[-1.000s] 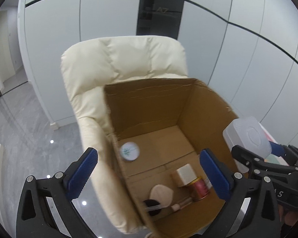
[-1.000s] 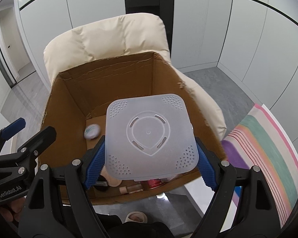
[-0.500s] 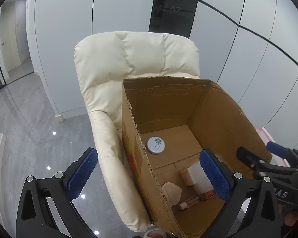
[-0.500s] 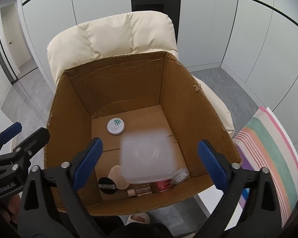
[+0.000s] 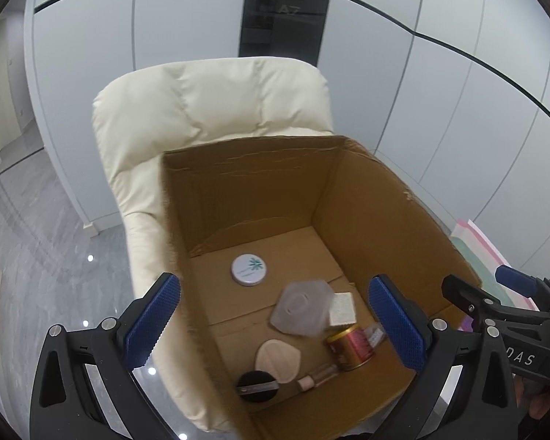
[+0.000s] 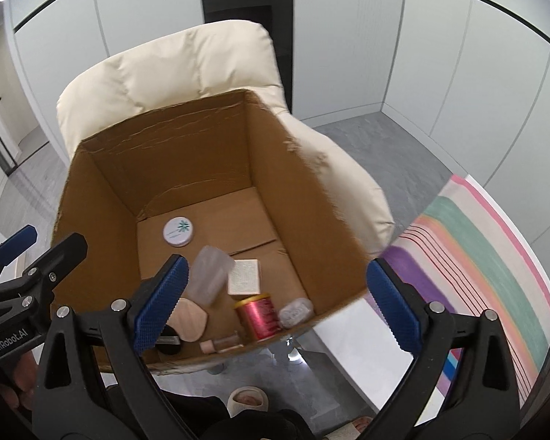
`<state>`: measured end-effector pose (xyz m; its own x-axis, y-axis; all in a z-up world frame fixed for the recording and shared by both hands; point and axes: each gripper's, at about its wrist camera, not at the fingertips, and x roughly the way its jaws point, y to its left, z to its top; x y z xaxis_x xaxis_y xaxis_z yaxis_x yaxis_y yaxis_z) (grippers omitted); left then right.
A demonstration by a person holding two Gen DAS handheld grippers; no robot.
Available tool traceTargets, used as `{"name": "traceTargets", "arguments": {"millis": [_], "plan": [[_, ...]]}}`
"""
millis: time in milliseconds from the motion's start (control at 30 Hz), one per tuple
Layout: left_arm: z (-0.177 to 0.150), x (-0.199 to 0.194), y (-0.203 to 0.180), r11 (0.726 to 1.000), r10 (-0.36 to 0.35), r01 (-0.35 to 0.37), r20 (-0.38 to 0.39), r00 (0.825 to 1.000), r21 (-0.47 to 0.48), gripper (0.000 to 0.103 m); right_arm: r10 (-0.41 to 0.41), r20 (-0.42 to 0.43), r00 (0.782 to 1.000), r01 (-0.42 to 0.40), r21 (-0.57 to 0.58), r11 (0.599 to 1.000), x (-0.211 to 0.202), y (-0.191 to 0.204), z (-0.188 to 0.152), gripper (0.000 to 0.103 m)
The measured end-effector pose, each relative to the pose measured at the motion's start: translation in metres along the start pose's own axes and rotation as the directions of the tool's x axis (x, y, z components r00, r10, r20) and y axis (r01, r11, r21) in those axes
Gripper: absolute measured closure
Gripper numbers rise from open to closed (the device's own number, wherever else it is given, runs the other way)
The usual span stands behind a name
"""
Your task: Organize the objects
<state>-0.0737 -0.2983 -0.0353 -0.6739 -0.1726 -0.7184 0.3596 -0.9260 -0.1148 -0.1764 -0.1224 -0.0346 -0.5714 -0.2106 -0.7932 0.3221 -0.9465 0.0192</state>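
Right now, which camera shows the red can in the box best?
The right wrist view: the red can lies in plain sight, label readable as pink-red. The left wrist view shows it smaller, partly behind the clear plastic container.

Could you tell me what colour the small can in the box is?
Red with a gold rim, can; clearest in right wrist view.

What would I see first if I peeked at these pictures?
A big brown cardboard box sitting on a puffy cream chair. At the bottom of the box lie small things: a round white tin, a shiny red can and a cloudy plastic tub. A stripy cloth is off to the right.
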Motion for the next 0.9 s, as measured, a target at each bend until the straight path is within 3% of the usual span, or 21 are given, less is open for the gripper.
{"name": "traceTargets", "arguments": {"millis": [533, 900], "plan": [[-0.001, 0.008, -0.082, 0.991, -0.080, 0.081, -0.010, 0.997, 0.110, 0.000, -0.077, 0.002, 0.997, 0.076, 0.122, 0.990, -0.021, -0.086, -0.018, 0.000], [-0.006, 0.007, -0.148, 0.970, -0.147, 0.148, -0.019, 0.989, 0.193, 0.000, -0.152, -0.006, 0.988, 0.150, 0.201, 0.968, -0.041, -0.147, -0.041, 0.000]]}}
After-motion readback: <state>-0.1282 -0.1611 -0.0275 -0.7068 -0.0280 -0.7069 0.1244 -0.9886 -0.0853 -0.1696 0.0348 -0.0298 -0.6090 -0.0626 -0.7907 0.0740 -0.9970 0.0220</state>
